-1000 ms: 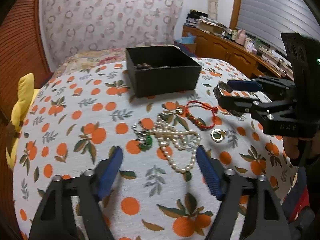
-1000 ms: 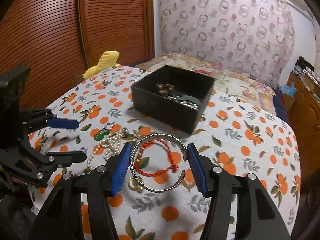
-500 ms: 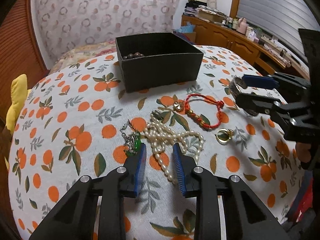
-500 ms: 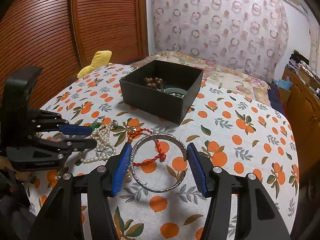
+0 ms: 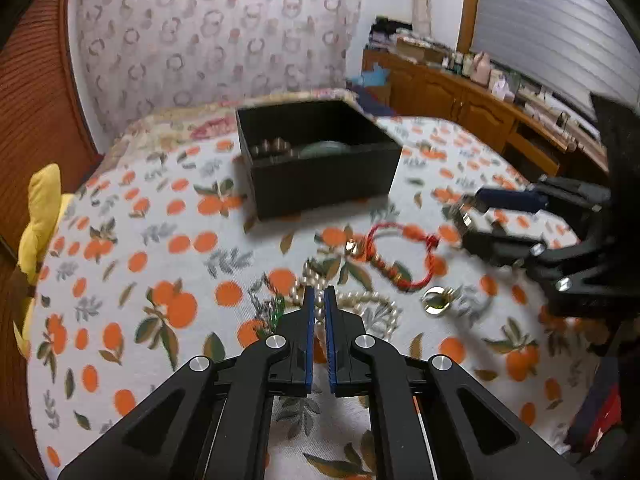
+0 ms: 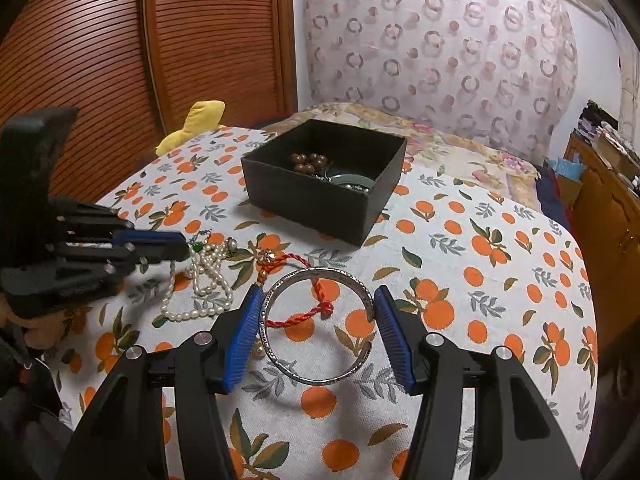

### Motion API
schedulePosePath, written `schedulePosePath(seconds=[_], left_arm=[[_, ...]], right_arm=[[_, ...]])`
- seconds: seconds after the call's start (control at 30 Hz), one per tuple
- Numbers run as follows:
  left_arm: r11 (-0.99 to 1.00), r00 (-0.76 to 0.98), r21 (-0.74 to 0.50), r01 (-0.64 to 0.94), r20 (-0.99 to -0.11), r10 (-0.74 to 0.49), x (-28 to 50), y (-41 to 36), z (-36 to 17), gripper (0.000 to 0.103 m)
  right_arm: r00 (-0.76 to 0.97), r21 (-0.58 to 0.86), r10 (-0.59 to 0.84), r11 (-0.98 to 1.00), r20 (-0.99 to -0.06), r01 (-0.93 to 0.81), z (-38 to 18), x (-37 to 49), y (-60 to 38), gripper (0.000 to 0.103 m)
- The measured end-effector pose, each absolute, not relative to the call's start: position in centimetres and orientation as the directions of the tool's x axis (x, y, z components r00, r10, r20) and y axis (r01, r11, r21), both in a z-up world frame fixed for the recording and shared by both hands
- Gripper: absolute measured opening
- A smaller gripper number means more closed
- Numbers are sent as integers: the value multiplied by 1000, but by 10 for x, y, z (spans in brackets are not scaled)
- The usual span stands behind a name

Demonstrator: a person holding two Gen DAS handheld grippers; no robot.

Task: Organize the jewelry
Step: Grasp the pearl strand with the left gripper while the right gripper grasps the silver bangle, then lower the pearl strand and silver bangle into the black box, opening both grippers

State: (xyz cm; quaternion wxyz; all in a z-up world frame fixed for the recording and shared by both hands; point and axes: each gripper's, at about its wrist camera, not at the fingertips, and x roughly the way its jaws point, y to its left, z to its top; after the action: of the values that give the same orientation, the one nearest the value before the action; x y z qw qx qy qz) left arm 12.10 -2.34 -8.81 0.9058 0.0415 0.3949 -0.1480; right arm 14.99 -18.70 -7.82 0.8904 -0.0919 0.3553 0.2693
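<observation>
In the left wrist view, the left hand-held gripper sits at lower centre, its blue pads nearly closed on a strand of the white pearl necklace lying on the orange-patterned cloth of the desk. Right of it lie a red cord bracelet and a gold ring. The black open box stands upper centre in the right wrist view; below it, the right hand-held gripper clamps a silver metal bangle between its widely spread pads.
</observation>
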Motion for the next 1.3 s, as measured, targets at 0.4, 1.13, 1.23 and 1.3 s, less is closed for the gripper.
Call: schedulePosePath(seconds=[0.4, 1.13, 1.23, 1.3], left_arm=[[944, 724, -56, 326, -627, -288, 107, -22, -22, 4], [945, 814, 3, 328, -508, -281, 114, -29, 55, 4], [943, 821, 4, 332, -494, -286, 118, -31, 65, 4], [942, 826, 5, 335, -483, -291, 121, -32, 72, 4]], right_arm=[[631, 19, 434, 833, -643, -553, -50, 147, -186, 59], [670, 2, 454, 828, -587, -560, -11, 150, -184, 59], [674, 0, 458, 827, -580, -562, -6, 152, -184, 59], [676, 2, 463, 826, -573, -563, -3, 155, -183, 59]])
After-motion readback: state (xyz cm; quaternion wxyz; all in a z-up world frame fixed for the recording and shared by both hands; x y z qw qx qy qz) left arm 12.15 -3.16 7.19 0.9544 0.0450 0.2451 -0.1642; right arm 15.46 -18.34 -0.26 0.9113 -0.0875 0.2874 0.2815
